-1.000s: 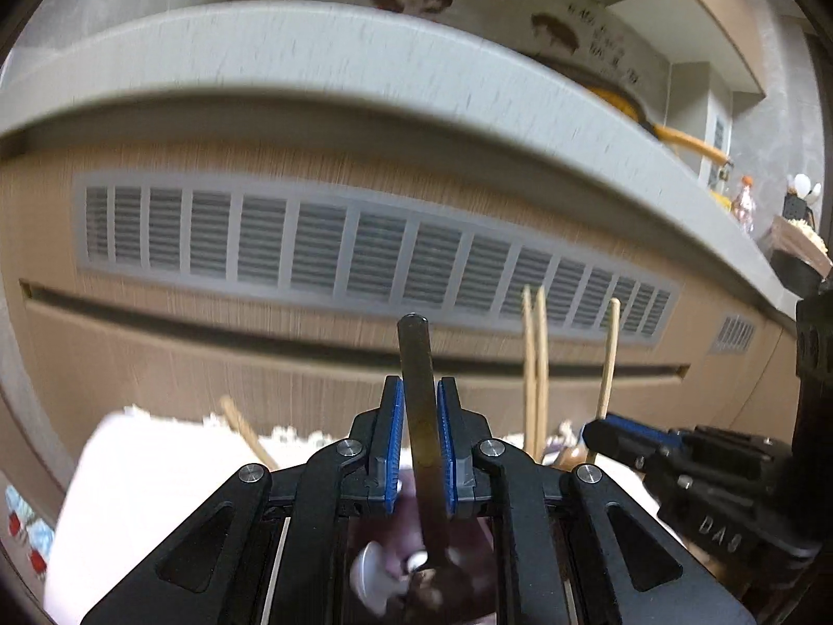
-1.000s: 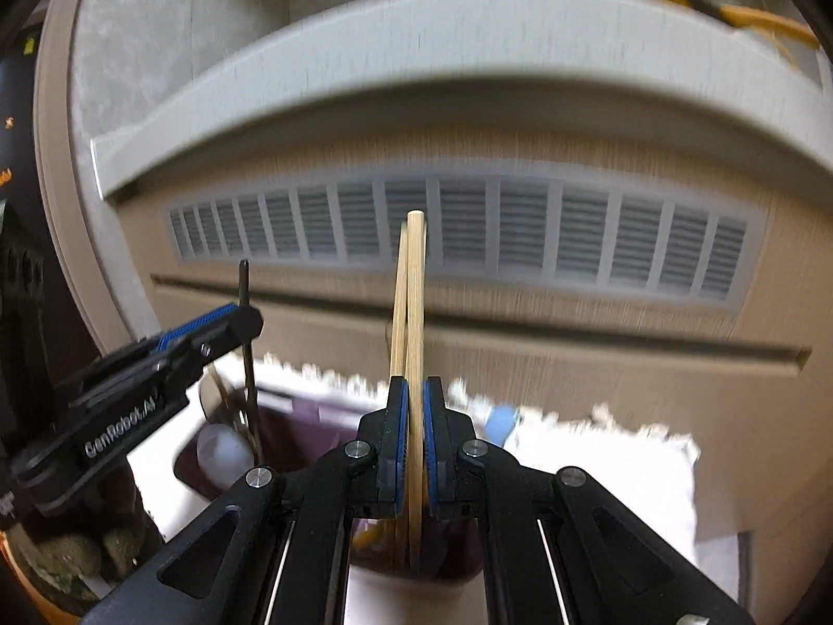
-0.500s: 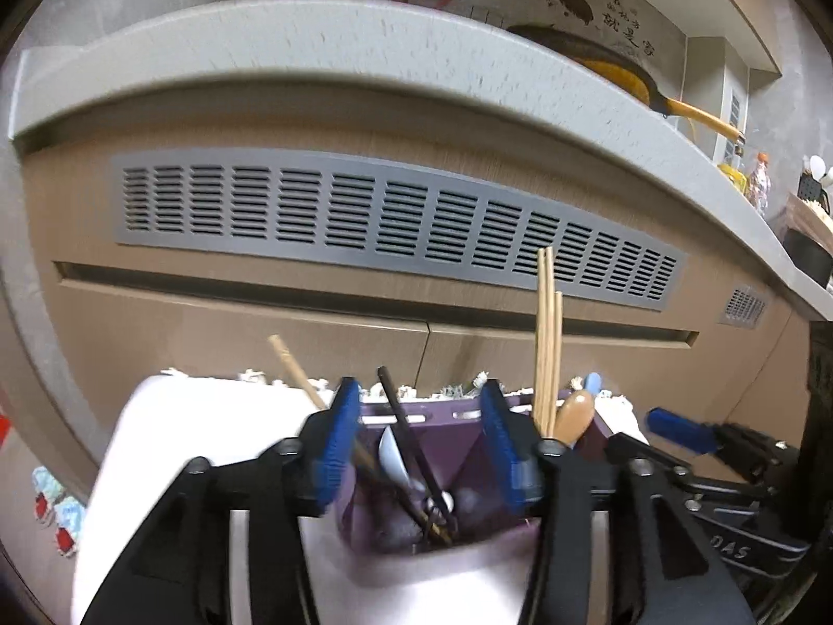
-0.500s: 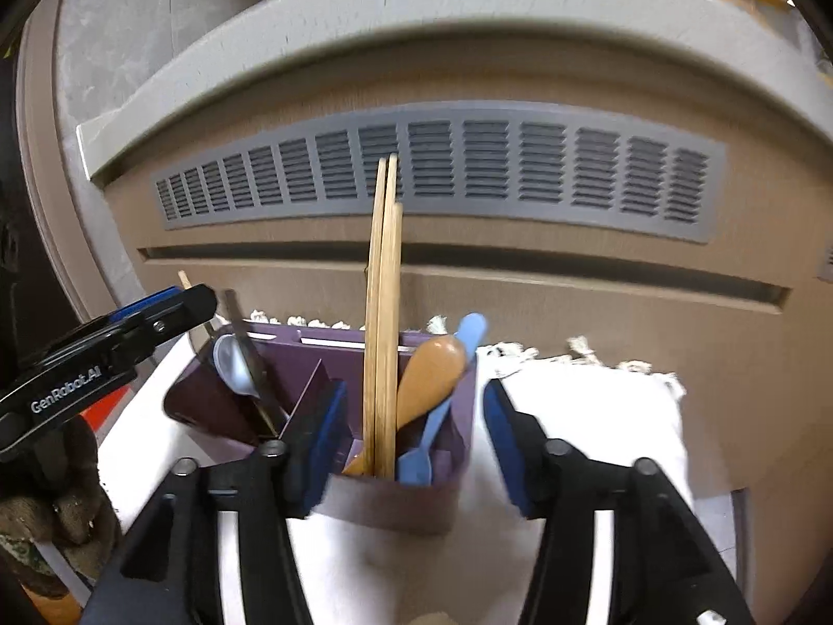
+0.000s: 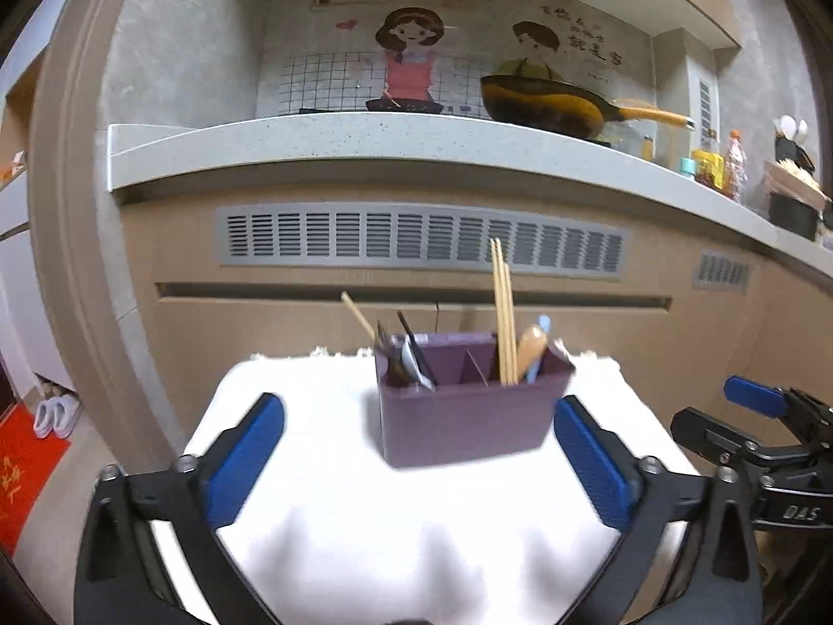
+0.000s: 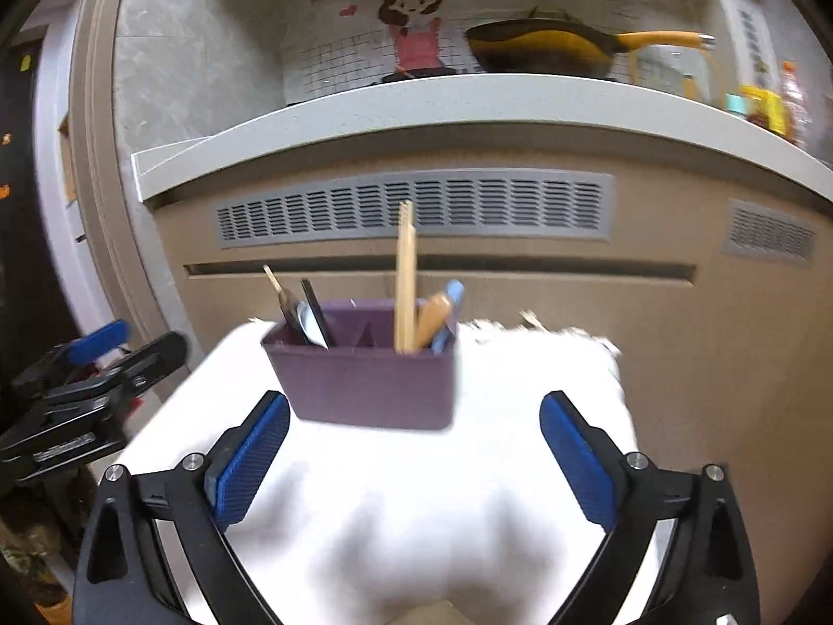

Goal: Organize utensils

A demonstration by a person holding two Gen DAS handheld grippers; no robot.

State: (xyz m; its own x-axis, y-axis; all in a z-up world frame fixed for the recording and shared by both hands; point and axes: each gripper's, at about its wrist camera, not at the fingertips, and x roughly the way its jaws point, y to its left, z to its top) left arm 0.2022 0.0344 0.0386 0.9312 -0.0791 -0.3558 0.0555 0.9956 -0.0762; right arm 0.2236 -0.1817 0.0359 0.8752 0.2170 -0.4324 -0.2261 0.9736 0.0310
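A purple utensil holder (image 5: 463,416) (image 6: 364,385) stands on a white cloth (image 5: 364,521) (image 6: 416,510). Its left compartment holds dark-handled utensils (image 5: 411,354) (image 6: 312,320) and a white spoon. Its right compartment holds wooden chopsticks (image 5: 502,312) (image 6: 405,281), a wooden spoon (image 5: 528,349) (image 6: 434,315) and a blue utensil (image 6: 450,307). My left gripper (image 5: 416,458) is open and empty, pulled back in front of the holder. My right gripper (image 6: 414,453) is open and empty, also in front of it. The right gripper also shows at the right edge of the left wrist view (image 5: 755,416).
A wooden cabinet front with a grey vent (image 5: 416,239) (image 6: 416,203) rises behind the cloth. A grey countertop (image 5: 364,146) above carries a yellow pan (image 5: 552,104) and bottles. A door frame (image 5: 67,260) stands at the left.
Both grippers opened, letting go of the dark utensil and the chopsticks into the holder. Both then drew back and away from the holder.
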